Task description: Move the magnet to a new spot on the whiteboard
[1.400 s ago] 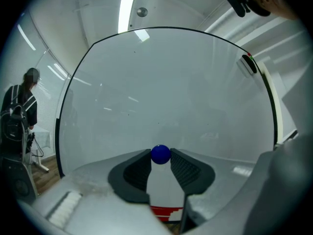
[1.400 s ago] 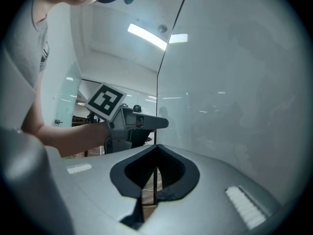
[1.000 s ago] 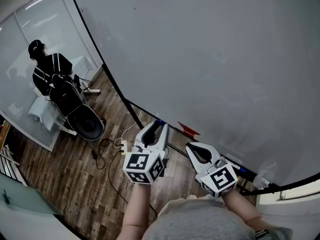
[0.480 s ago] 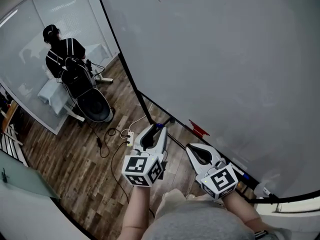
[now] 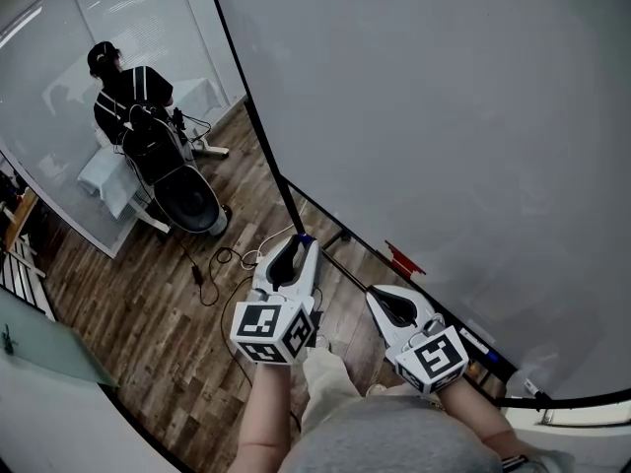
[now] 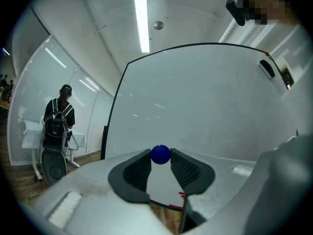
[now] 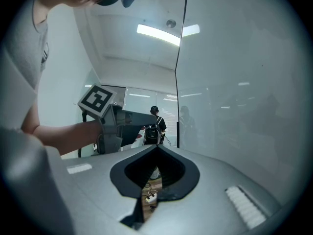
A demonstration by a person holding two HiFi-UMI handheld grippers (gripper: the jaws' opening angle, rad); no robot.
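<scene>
Since your left gripper (image 5: pixel 300 243) is pinching the blue magnet (image 6: pixel 160 154) right at its jaw tips, that's your hand for this.
Whiteboard (image 6: pixel 205 106) lies straight ahead of those jaws; the magnet's round, so no axis to line up. Right gripper (image 5: pixel 383 296), just beside, is pressed together and empty.

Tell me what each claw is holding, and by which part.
The left claw pinches the round blue magnet by its sides, at the jaw tips. The right claw is shut on nothing.
</scene>
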